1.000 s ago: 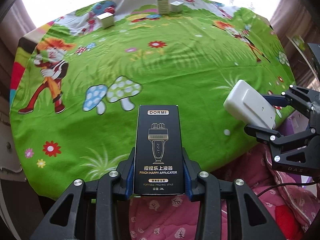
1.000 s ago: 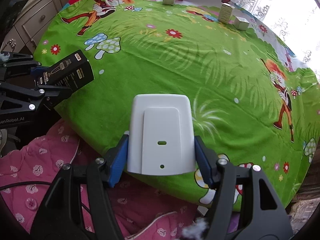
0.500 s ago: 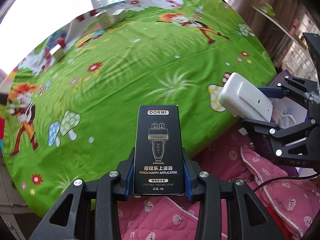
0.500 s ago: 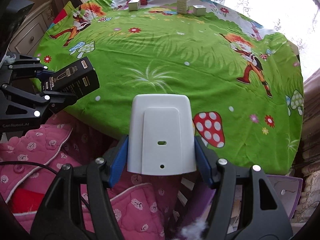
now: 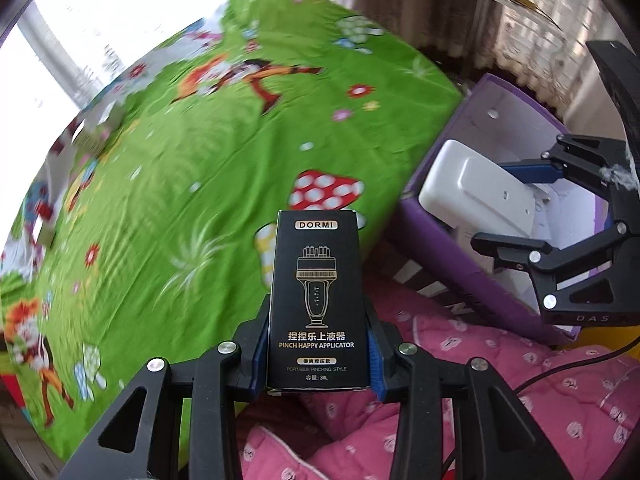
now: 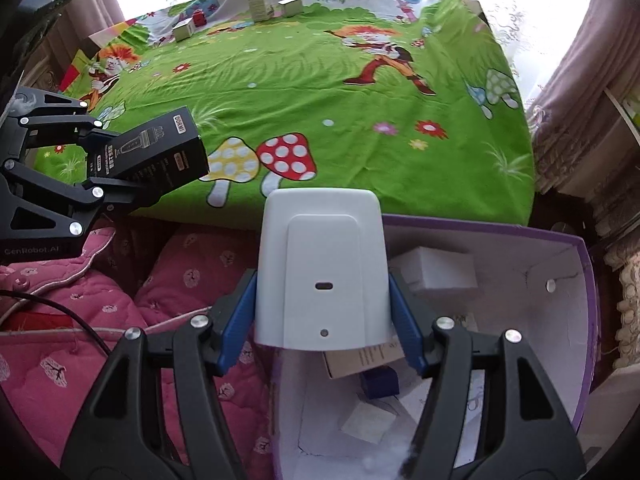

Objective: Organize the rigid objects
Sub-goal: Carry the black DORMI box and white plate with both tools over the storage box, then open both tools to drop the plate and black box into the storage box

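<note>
The left gripper [image 5: 318,354] has its blue-padded fingers [image 5: 260,354] drawn in narrow, pinching the lower sides of a tall black cardboard box printed "DORMI Pinch Happy Applicator" [image 5: 316,300]. The box stands up out of the fingers, most of its length sticking out beyond the tips, over a pink quilted cover [image 5: 460,392] and the near edge of a green cartoon-print tablecloth [image 5: 180,184].

The right gripper [image 6: 322,320] holds its blue-padded fingers [image 6: 404,320] wider apart, clamped on both sides of a white rounded plastic case with a raised back panel and a small slot [image 6: 322,268]. The case juts forward past the fingertips. Directly under and ahead of the fingers lies an open purple cardboard box with a white inside [image 6: 560,320]; small cartons [image 6: 436,270] lie in it. Far beyond the fingers, at the cloth's distant edge, stand several small pale boxes [image 6: 262,5].
</note>
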`<state>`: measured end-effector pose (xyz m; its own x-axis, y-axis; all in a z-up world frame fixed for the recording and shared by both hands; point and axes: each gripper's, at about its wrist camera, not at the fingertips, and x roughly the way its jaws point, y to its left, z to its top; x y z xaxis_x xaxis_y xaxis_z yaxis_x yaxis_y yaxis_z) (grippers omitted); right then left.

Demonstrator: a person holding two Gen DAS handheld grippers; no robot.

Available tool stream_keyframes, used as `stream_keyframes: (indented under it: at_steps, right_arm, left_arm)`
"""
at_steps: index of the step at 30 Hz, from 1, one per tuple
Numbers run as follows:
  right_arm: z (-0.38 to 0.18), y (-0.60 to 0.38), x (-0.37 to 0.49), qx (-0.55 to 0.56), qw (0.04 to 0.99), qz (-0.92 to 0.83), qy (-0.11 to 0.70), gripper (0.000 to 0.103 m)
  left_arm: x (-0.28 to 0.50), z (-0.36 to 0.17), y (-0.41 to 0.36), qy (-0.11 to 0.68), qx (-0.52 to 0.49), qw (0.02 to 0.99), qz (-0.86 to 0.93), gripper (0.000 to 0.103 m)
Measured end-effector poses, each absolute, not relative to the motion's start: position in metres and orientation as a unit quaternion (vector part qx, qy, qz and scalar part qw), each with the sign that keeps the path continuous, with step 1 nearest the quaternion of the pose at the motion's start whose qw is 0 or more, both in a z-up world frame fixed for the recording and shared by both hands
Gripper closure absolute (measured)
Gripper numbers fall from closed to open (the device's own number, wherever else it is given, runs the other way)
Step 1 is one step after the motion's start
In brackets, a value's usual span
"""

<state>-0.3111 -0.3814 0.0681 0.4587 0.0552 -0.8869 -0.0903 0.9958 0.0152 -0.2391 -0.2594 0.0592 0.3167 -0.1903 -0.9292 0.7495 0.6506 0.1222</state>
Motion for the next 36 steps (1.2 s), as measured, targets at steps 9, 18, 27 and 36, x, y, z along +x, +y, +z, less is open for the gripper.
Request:
stream_keyframes:
  at_steps: [9, 18, 27, 36]
  right_arm:
    - [0.066, -0.444, -0.342, 0.043, 0.859, -0.017, 0.509, 0.036]
    - [0.061, -0.502, -0.371, 0.081, 0.853, -0.097, 0.506, 0.036]
    - [0.059, -0.533, -0.383, 0.093, 0.847, -0.133, 0.506, 0.036]
    - [0.056, -0.548, -0.387, 0.095, 0.841, -0.153, 0.509, 0.036]
  left_arm:
    - [-0.263, 0.068, -0.331, 0.46, 0.335, 0.734, -0.371, 0.063]
    - [-0.286, 0.058, -0.396, 0.434, 0.368, 0.704, -0.424, 0.063]
    - [-0.301, 0.047, -0.424, 0.432, 0.387, 0.683, -0.444, 0.063]
    - [-0.3, 0.038, -0.436, 0.442, 0.372, 0.678, -0.455, 0.063]
